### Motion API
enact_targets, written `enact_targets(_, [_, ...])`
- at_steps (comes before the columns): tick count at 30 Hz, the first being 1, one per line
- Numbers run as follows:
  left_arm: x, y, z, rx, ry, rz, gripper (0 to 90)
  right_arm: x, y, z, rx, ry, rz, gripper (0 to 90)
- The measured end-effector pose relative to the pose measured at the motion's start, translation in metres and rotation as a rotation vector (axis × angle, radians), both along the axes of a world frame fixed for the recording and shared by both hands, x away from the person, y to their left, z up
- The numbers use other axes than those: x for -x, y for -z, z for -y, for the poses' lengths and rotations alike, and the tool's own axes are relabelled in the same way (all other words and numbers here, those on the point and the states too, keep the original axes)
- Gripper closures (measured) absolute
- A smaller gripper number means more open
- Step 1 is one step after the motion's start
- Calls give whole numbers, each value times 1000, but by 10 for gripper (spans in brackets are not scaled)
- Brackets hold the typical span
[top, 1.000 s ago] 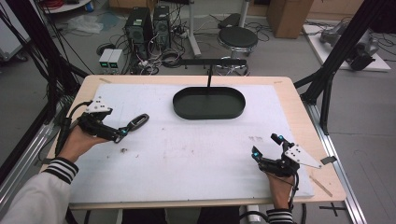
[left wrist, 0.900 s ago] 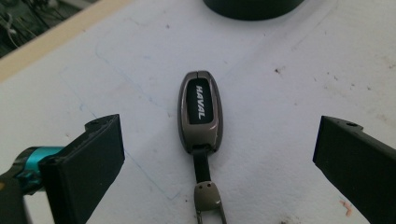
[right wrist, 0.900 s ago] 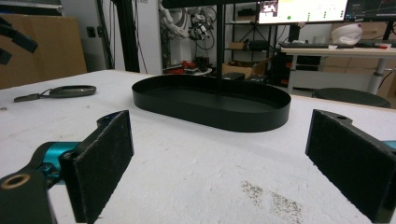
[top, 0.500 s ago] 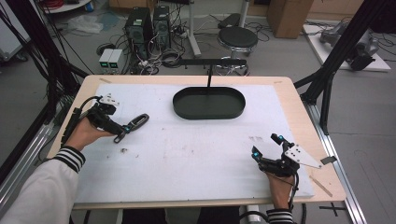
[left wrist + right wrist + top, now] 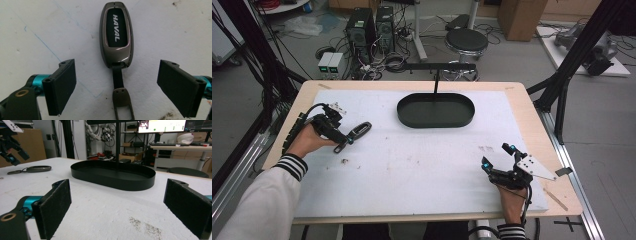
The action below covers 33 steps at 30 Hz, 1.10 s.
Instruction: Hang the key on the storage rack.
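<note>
— Looking down from the high view, where is the car key (image 5: 358,130)?

— Lying flat on the white table (image 5: 422,170), at the left side, well apart from the black oval tray (image 5: 435,110) that sits further back near the middle. The left gripper (image 5: 346,142) hovers right at the key's near end; from above its tips blur into the key, so contact is hard to judge there.

— And closer up?

— The left gripper view shows the key (image 5: 116,35) between the two black pads (image 5: 62,85), with white table visible on both sides. The jaws have just been closing, yet the pads stand apart and touch nothing. The strap's metal loop (image 5: 123,103) is cut off at the bottom edge.

— The other hand?

— The right gripper (image 5: 498,161) rests at the near right, jaws spread wide with nothing between them. Its own view looks across at the tray (image 5: 112,176), and the key (image 5: 37,168) appears small at far left, lettering unreadable from there.
</note>
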<state>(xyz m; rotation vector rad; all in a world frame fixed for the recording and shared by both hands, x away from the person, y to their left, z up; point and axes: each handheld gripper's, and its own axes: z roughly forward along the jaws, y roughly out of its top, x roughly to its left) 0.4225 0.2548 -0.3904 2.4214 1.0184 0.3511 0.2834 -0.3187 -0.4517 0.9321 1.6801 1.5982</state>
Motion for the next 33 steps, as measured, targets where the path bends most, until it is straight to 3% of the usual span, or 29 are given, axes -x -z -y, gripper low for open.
enact_targets(2, [-1, 1, 1, -19, -8, -12, 171, 0, 0, 0, -1, -1, -2, 66])
enact_targets(3, [-3, 2, 3, -50, -10, -24, 179, 0, 0, 0, 0, 0, -1, 66])
enact_targets(7, [-5, 1, 7, -69, -23, -38, 230, 0, 0, 0, 1, 0, 0, 66])
enact_targets(11, [-7, 0, 14, -125, -23, -79, 275, 0, 0, 0, 0, -2, -1, 66])
enact_targets(18, [-11, 5, 14, -159, -38, -104, 342, 0, 0, 0, -1, -3, 2, 66])
enact_targets(23, [-12, 6, 14, -154, -37, -122, 428, 0, 0, 0, 0, -1, 6, 66])
enact_targets(33, [-14, 13, 20, -185, -33, -133, 464, 0, 0, 0, -1, -2, 4, 66])
